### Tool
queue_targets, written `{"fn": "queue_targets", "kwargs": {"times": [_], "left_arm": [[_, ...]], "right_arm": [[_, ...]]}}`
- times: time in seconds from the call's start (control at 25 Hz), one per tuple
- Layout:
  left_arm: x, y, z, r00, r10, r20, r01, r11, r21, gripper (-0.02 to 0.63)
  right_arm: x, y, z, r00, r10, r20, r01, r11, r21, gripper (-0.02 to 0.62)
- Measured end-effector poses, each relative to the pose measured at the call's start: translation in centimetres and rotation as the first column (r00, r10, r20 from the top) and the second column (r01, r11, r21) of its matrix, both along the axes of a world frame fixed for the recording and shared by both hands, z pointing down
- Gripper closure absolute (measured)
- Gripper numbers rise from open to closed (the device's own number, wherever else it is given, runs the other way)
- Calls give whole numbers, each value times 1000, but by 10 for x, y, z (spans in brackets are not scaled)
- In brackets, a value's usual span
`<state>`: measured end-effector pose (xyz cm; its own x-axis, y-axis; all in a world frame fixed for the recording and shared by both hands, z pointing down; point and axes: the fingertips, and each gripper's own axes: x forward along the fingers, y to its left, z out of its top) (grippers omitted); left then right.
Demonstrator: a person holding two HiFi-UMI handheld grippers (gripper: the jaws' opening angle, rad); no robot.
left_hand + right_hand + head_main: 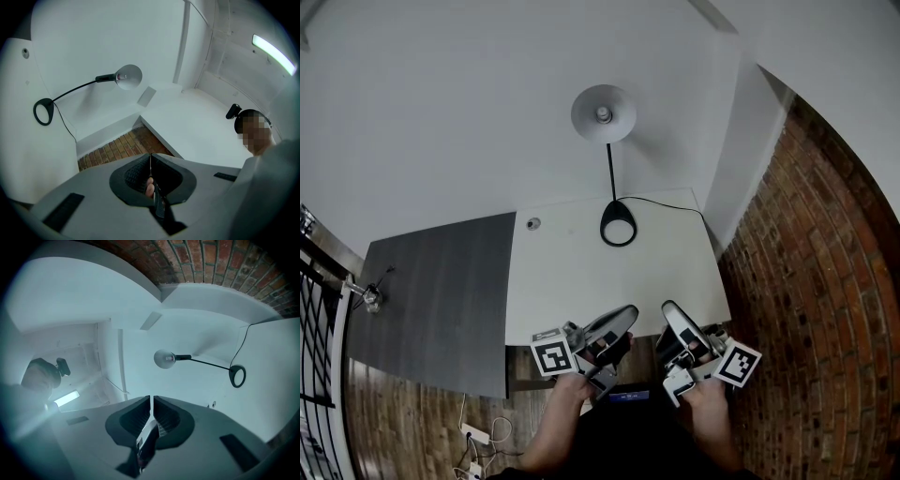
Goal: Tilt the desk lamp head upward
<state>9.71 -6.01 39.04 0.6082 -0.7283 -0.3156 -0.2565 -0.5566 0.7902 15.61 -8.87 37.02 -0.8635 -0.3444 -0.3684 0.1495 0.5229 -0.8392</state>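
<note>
Both tongs empty: left tongs (150, 157) closed, right tongs (151, 399) all but closed. Desk lamp (603, 113) stands at desk (572, 281) rear, well apart.

No words, numbers or brand names are showing legibly in any view. The only printed marks are showing on the two tools: a black-and-white square code pattern (553, 356) is sitting on the cube of the left tool (630, 311), and a like one is sitting on the right tool (668, 306), neither carrying letters.
</note>
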Motion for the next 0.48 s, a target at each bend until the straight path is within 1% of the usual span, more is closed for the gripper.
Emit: {"fn": "queue_targets", "kwargs": {"times": [0.24,0.48], "left_arm": [[9,3,0,1000,1,9,-1,1000,-2,592],[25,6,-1,1000,9,14,-9,1000,1,592]], "right_arm": [[9,4,-1,1000,-6,12,6,1000,6,566],[23,7,-1,1000,-8,24,8,1000,8,566]]}}
